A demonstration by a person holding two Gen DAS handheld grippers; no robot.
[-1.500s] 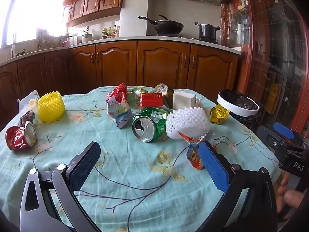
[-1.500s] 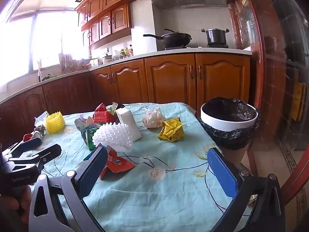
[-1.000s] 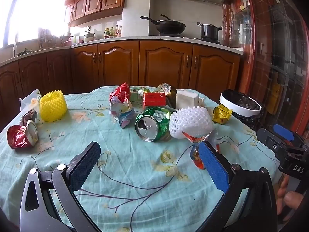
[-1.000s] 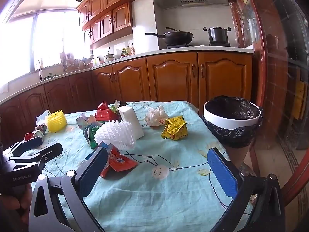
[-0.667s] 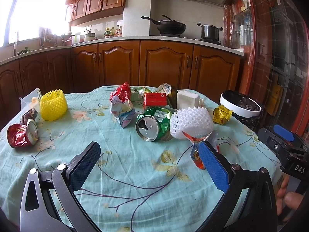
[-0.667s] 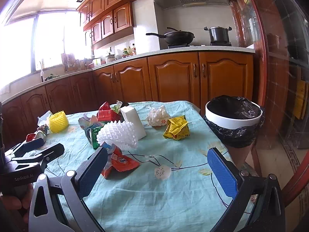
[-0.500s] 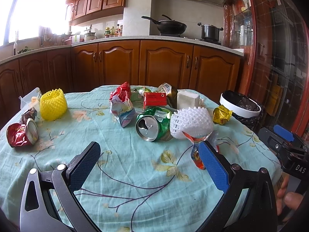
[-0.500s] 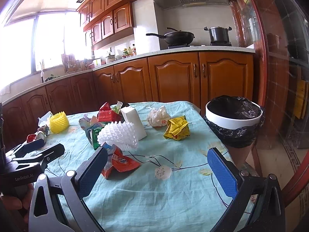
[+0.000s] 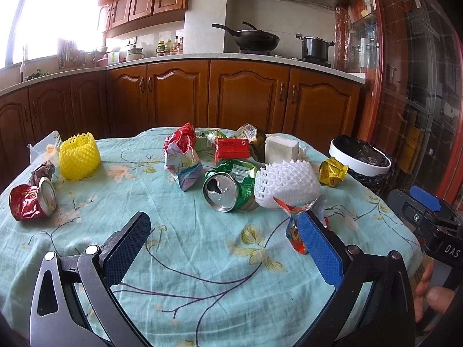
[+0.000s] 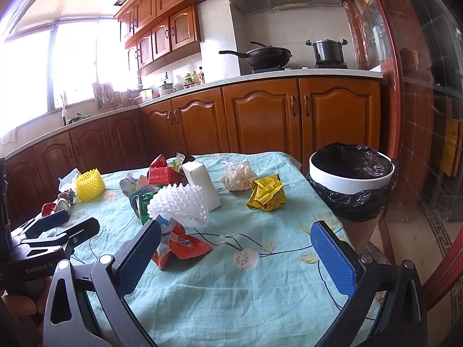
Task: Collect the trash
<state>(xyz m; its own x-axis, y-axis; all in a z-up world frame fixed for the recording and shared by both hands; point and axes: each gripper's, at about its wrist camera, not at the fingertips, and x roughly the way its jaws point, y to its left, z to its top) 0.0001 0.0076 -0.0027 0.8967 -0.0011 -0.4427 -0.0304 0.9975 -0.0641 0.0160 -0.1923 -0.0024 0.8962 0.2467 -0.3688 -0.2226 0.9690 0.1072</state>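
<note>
Trash spread over the tabletop [image 9: 185, 260]: green can [image 9: 228, 186] touching white foam net [image 9: 286, 185], red wrapper [image 10: 179, 244] just beside right gripper [image 10: 235, 247]'s left finger. Yellow packet [image 10: 266, 193] nearest the bin [image 10: 351, 180], black liner, contents not visible. Left gripper [image 9: 222, 245] and right both spread wide, holding nothing. Wooden kitchen cabinets [image 9: 246, 95] behind.

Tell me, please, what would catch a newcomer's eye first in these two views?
Probably the litter across the teal floral tablecloth: a crushed green can touching a white foam net at the centre, and a yellow foam net far left. Next, the black-lined trash bin off the table's right edge, with both grippers open.
</note>
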